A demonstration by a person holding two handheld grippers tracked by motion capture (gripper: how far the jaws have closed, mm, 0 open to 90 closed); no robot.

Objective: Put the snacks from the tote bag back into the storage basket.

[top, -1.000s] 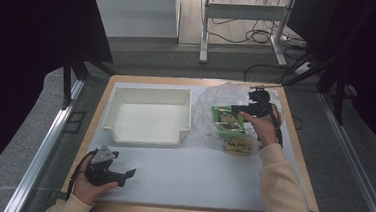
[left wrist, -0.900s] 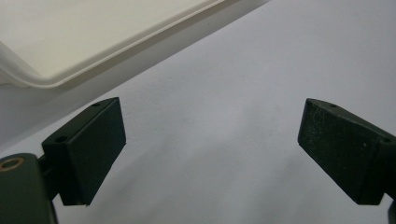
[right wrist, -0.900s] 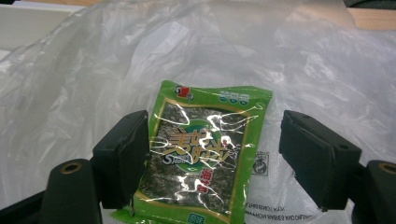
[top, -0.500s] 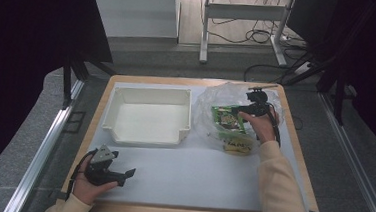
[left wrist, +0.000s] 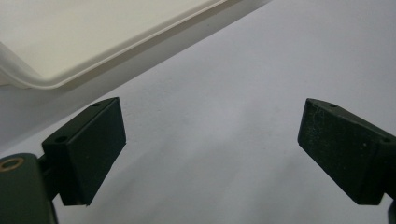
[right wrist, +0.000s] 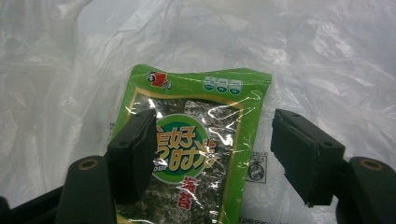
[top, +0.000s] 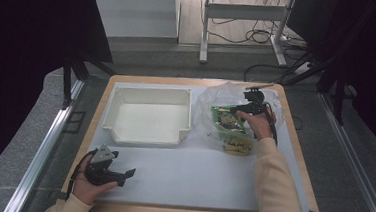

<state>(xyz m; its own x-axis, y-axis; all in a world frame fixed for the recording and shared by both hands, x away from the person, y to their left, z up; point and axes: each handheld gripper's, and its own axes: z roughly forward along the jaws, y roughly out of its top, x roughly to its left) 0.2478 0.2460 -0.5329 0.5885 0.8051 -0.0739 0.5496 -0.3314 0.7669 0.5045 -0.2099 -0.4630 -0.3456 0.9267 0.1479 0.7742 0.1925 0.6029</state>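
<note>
White mat (top: 196, 177) bare between tray (top: 147, 115), bag (top: 217, 95)

Wooden-edged table (top: 300, 159) with white covering sheet (top: 196, 172).
White empty tray (top: 147, 115) rests on sheet, centre-left of frame. Clear plastic bag (top: 216, 100) lies right of it, holding a green packet (top: 227, 119) and a yellow packet (top: 237, 145).

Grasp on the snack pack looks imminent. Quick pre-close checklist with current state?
1. Right gripper jaws open: ok.
2. Green foil seaweed snack packet between the jaws: not ok; one jaw overlaps it, its right edge sits inside the gap.
3. Crinkled clear plastic bag clear of the jaws: cannot tell.
4. White rectangular plastic tray empty: ok.
5. Left gripper open and parked on the white tabletop: ok.
</note>
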